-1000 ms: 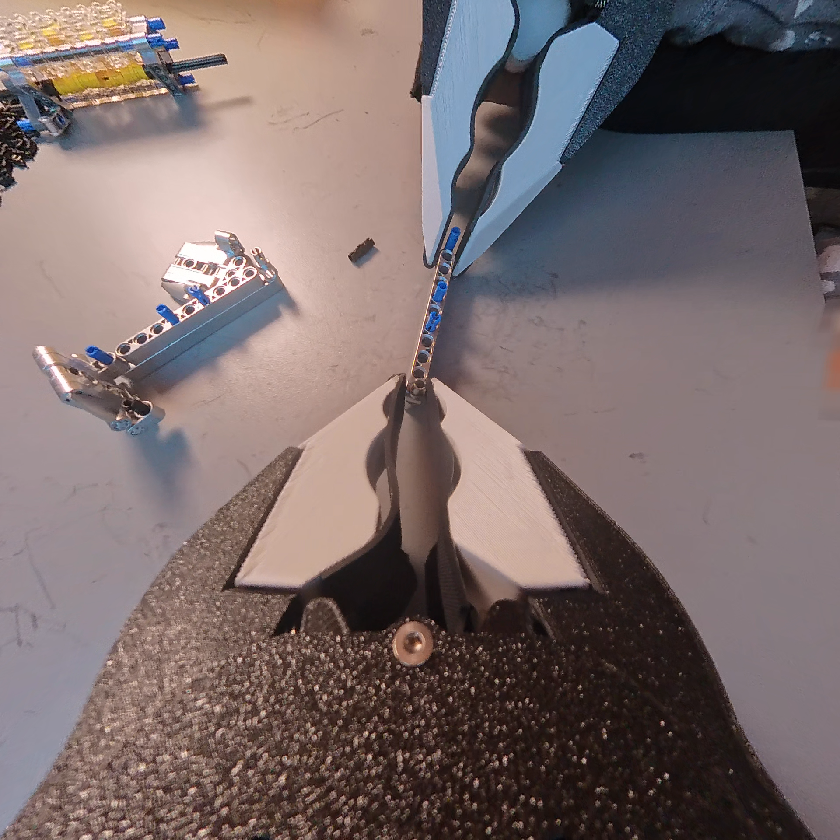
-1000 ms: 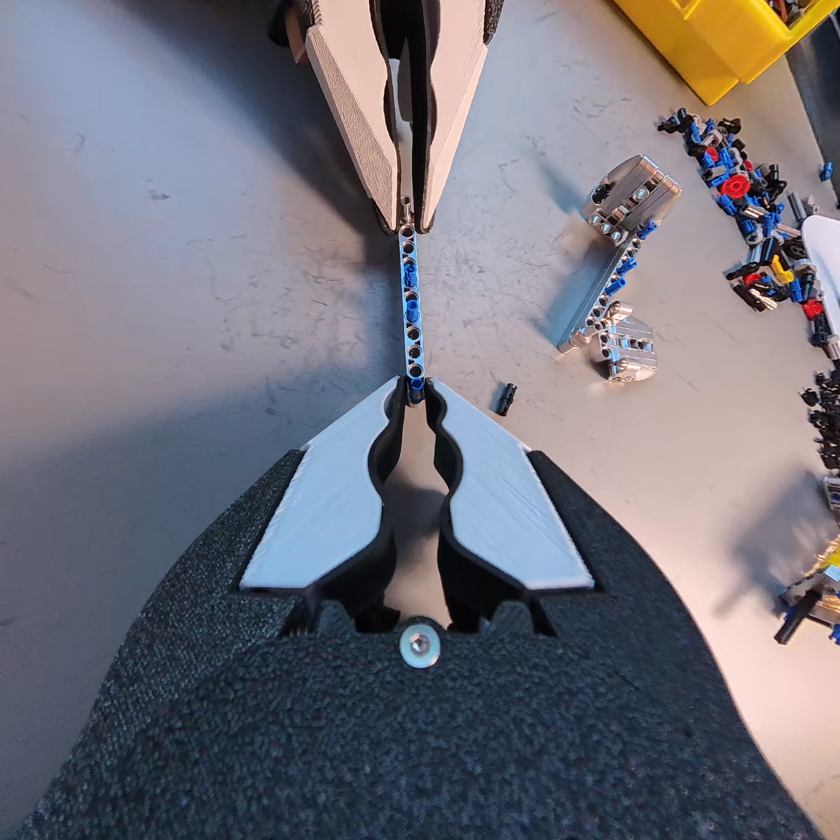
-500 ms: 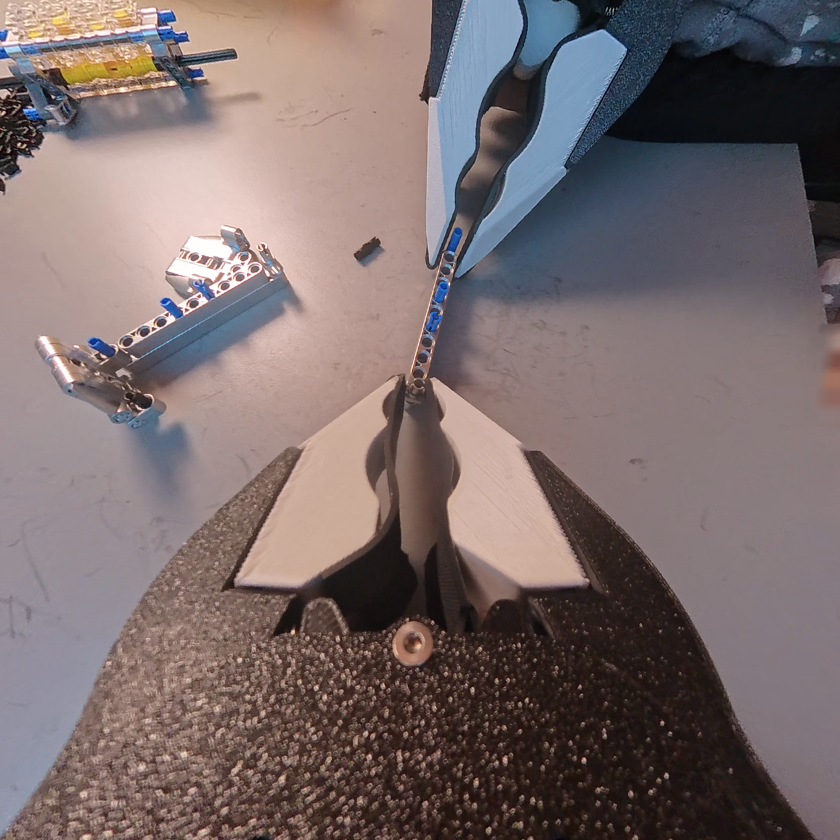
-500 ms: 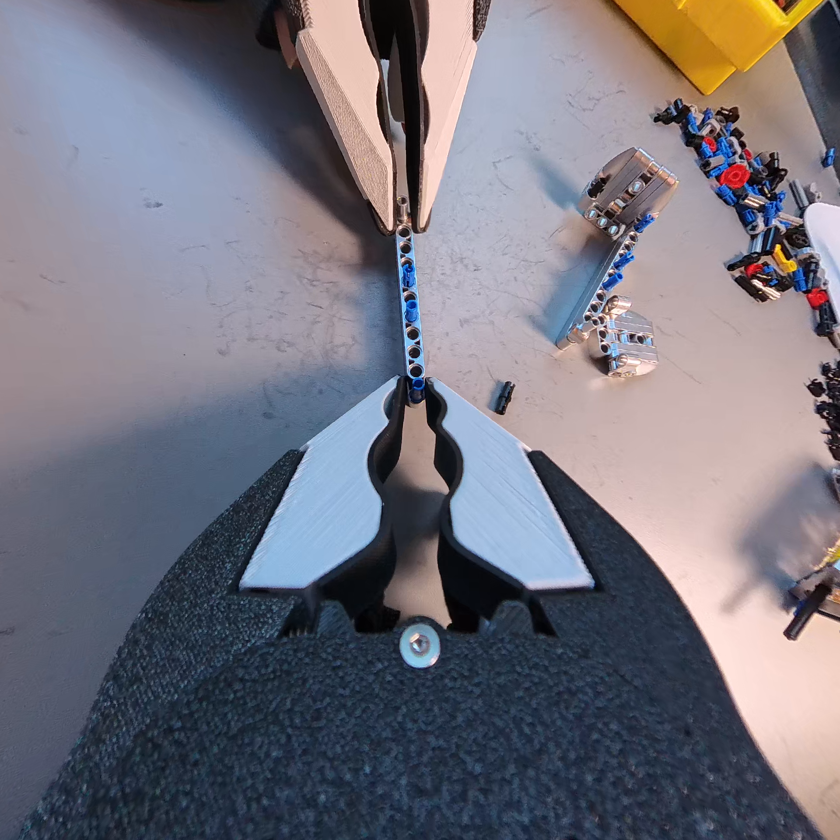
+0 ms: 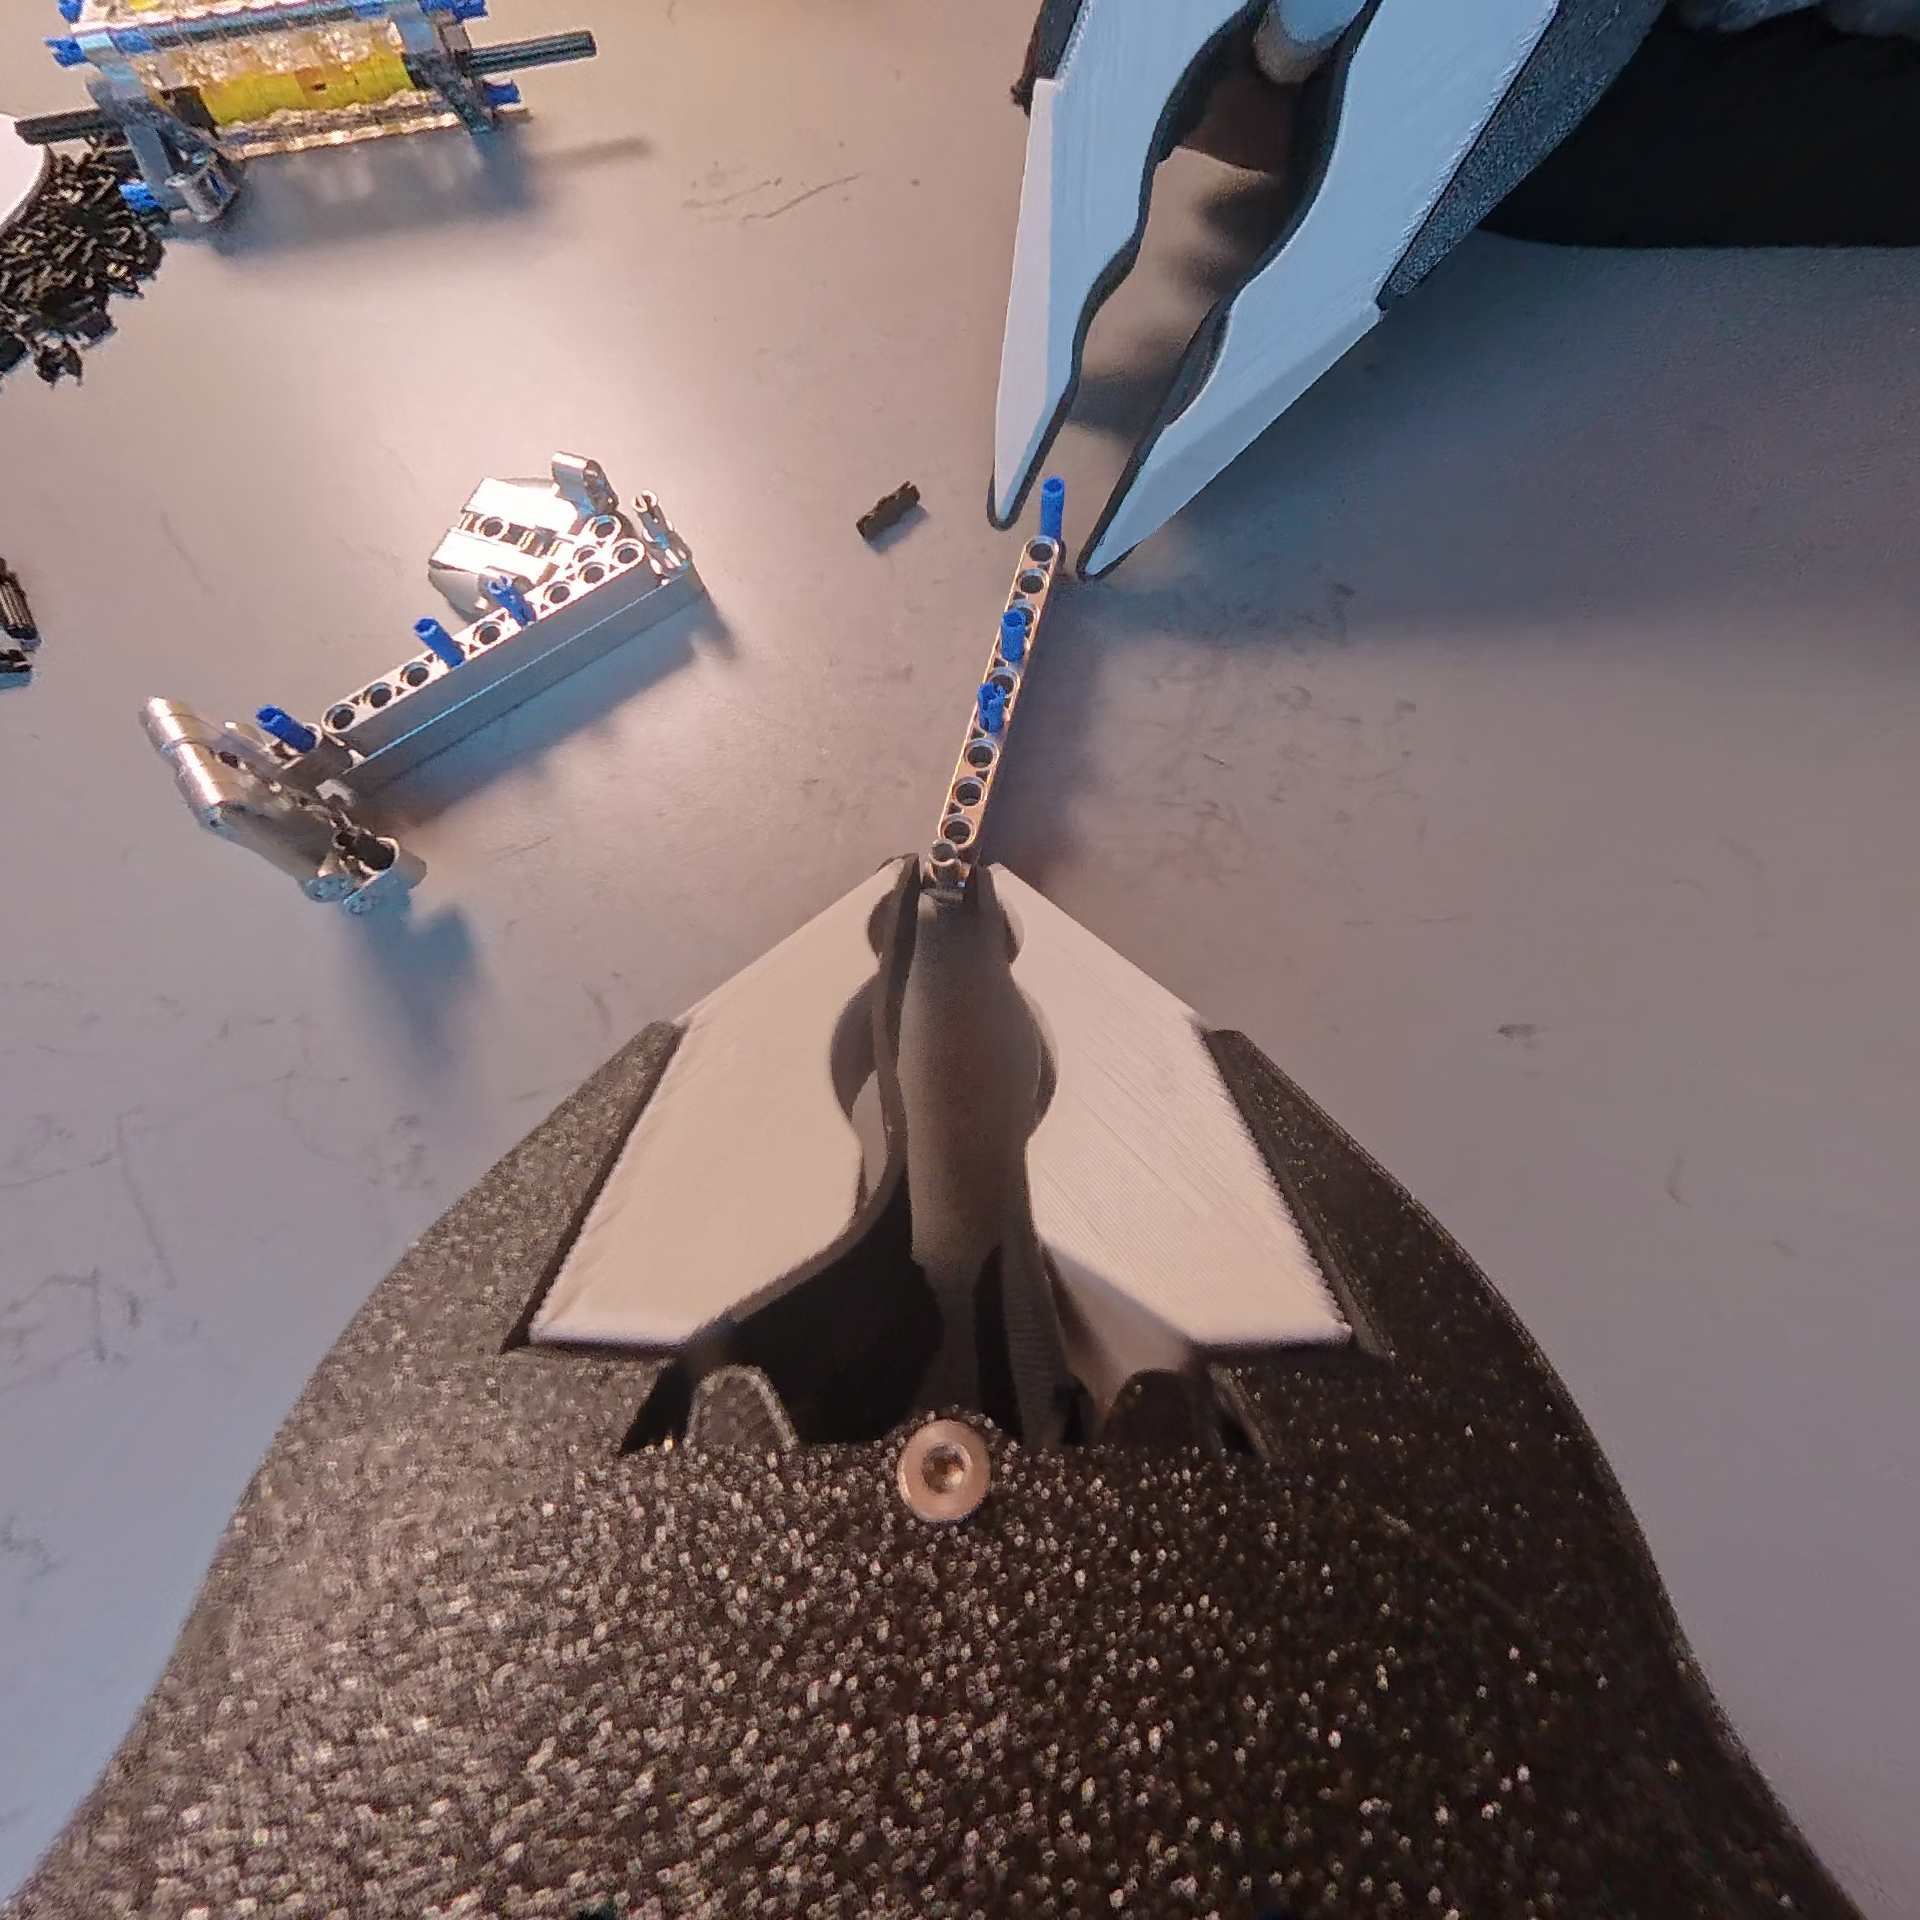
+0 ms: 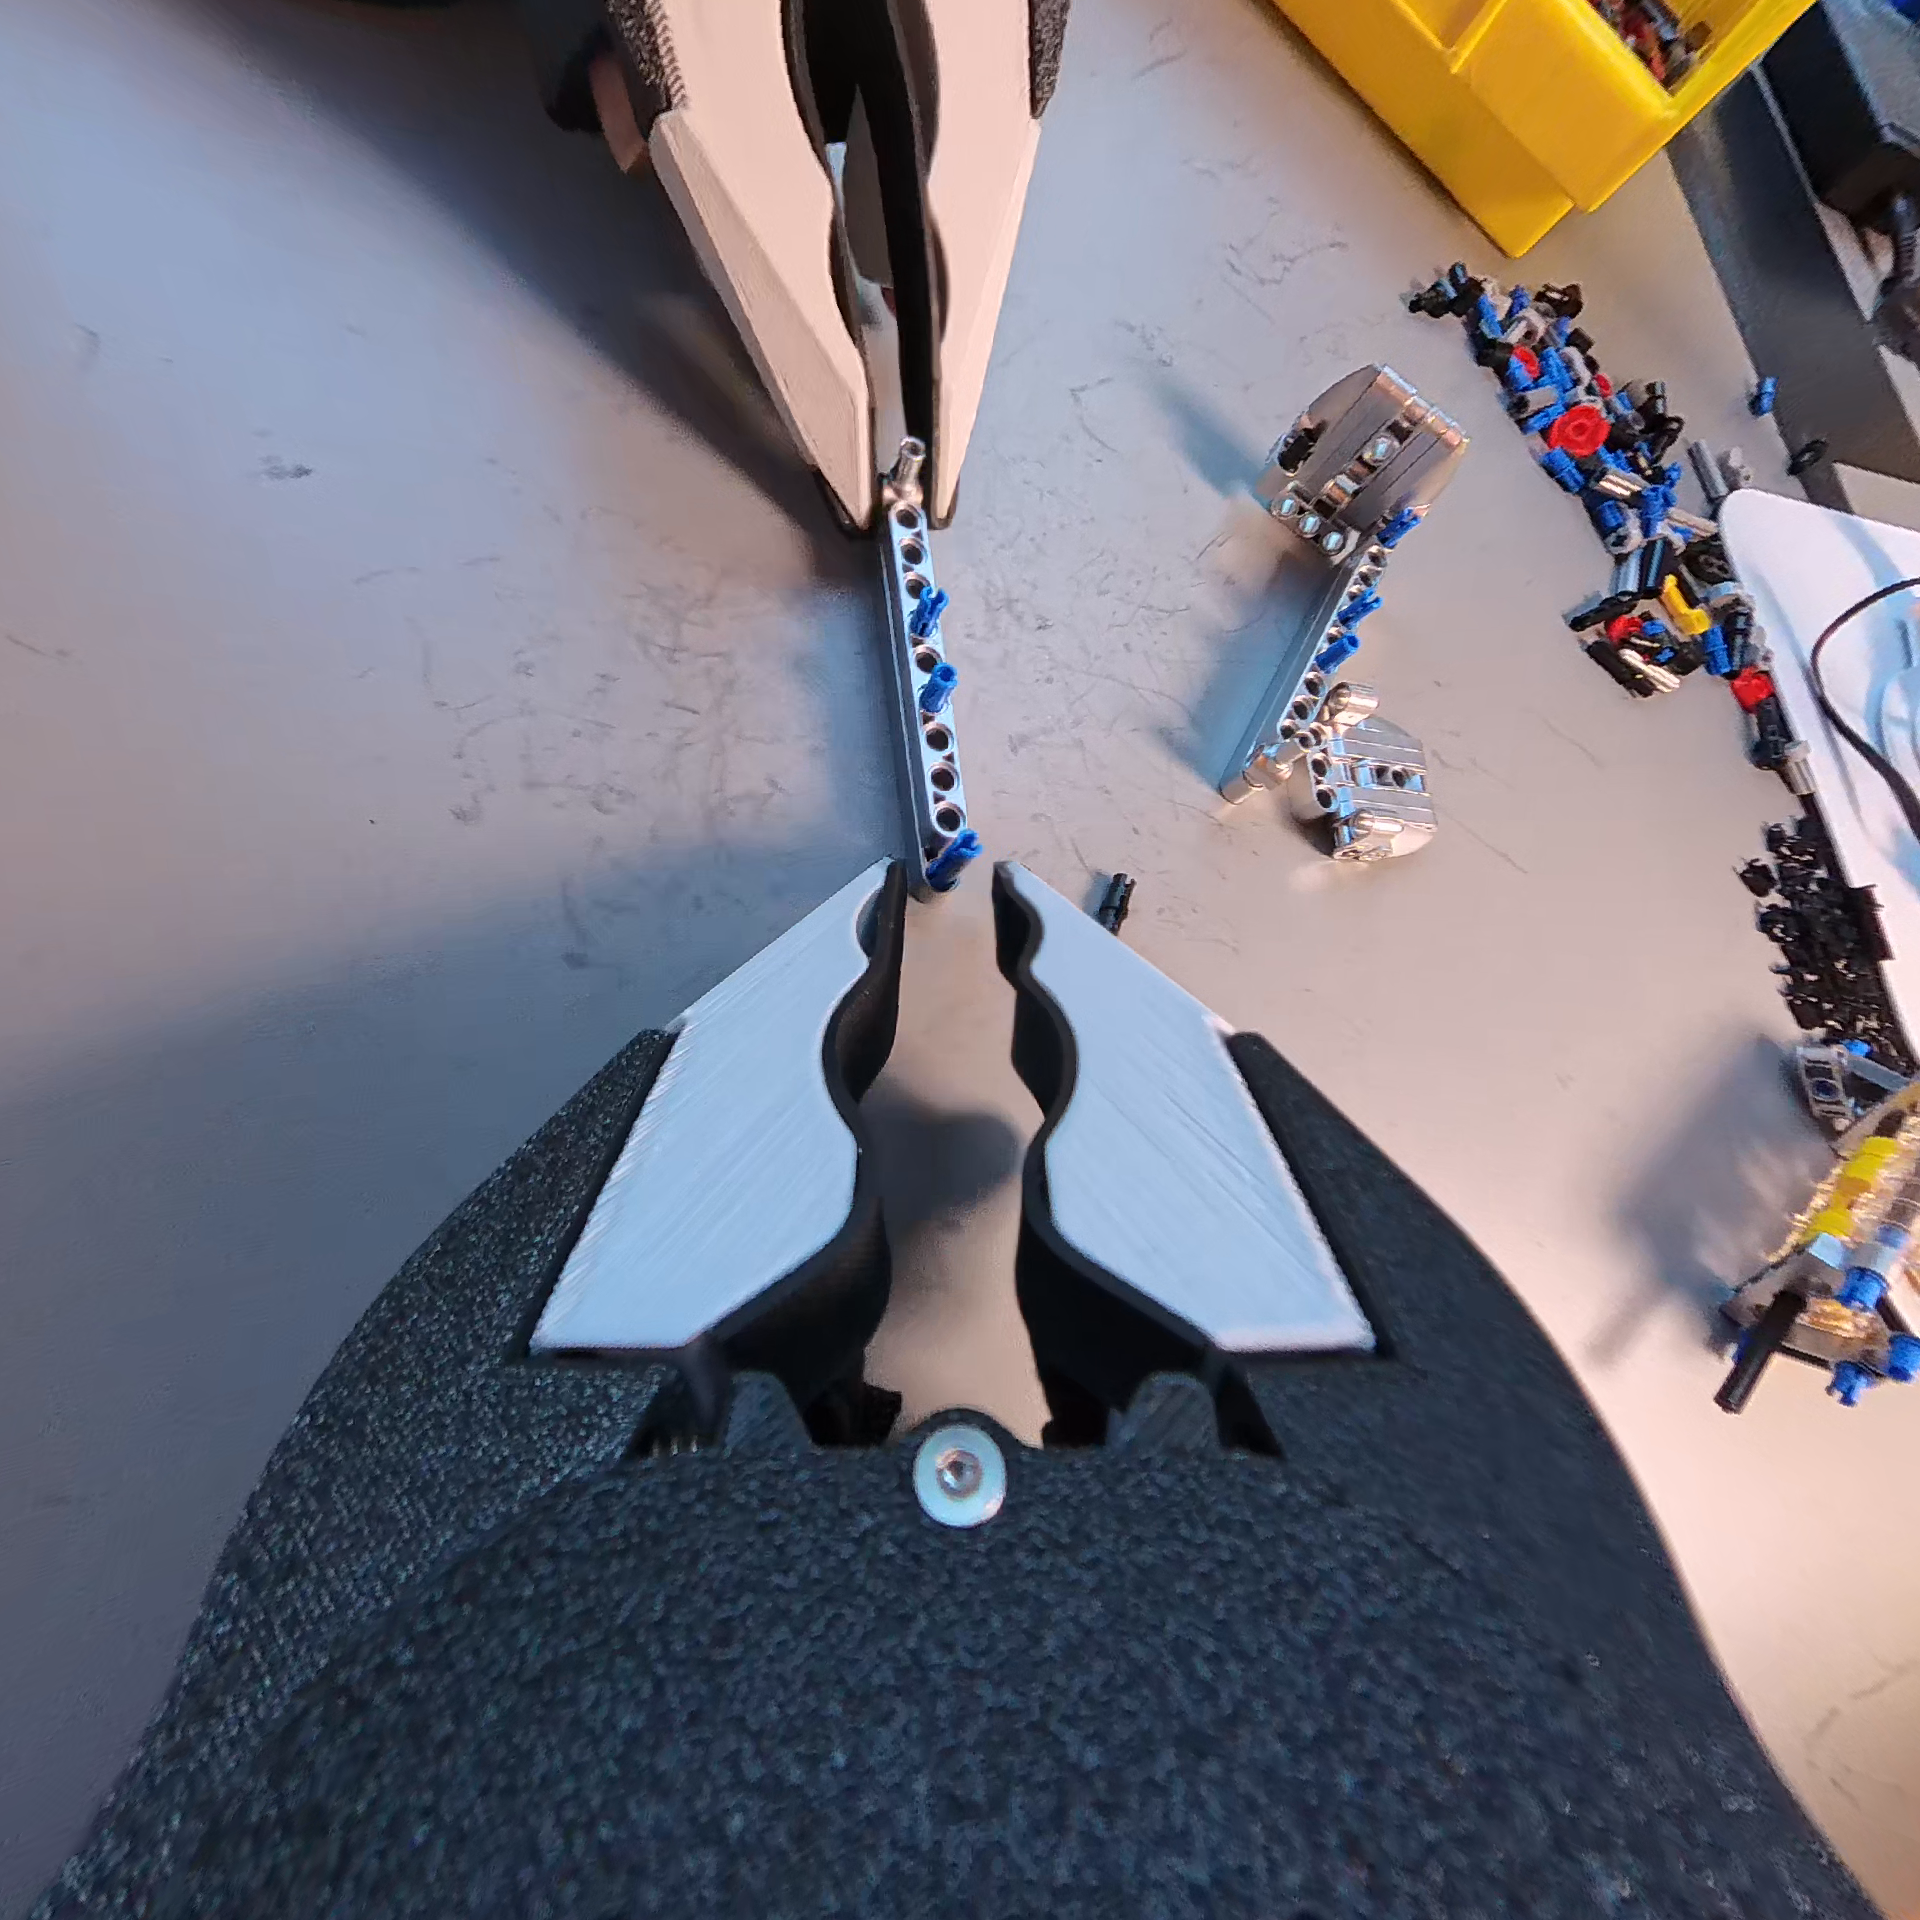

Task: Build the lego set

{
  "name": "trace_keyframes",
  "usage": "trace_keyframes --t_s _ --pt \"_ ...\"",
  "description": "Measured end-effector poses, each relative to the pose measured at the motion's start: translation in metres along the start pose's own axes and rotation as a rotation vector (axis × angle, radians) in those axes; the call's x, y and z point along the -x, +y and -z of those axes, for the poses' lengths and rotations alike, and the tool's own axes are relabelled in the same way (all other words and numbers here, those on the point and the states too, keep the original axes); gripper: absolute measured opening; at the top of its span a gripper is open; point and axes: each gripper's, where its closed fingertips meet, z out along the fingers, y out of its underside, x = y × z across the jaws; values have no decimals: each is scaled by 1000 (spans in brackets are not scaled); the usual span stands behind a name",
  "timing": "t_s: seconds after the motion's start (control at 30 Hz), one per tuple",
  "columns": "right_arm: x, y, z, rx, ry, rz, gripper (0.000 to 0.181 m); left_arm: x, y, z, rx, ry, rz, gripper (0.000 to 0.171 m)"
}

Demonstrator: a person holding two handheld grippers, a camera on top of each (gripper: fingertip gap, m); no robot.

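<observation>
Right gripper lets go of the beam; left gripper keeps it.

The right gripper (image 6: 943, 878), clamped on the far end of the silver holed beam (image 5: 995, 717) half a second ago, now stands released, its fingertips either side of the end blue pin (image 6: 954, 858) without touching. The left gripper (image 5: 951, 883) stays clenched on the beam's other end, holding it above the grey table (image 5: 1455, 831), with a silver part-built assembly (image 5: 416, 686) lying well to the beam's left.

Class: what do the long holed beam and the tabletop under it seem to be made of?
Holed beam: probably plastic with a shiny metallic-silver finish, given its bright glints and moulded round holes.
Tabletop: a smooth, hard, pale grey surface, scuffed; the material is unclear.
</observation>
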Motion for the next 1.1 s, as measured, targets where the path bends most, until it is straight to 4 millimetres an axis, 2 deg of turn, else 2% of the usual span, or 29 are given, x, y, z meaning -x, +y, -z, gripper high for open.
trace_keyframes --t_s 0.27,0.47,0.63,0.83,1.1 --pt "-24 -12 15 -104 128 -60 32 6 -11 13 -99 -2 58 15" --pt "-61 -28 44 -278 307 -181 49 26 -41 41 -332 -47 187 27" --pt "-72 -32 53 -328 380 -209 50 43 -53 59 -459 -114 237 40" --pt "-84 -27 57 -326 431 -266 58 58 -53 66 -496 -205 258 49" --pt "-91 -19 58 -294 453 -309 55 65 -48 66 -464 -258 264 51"
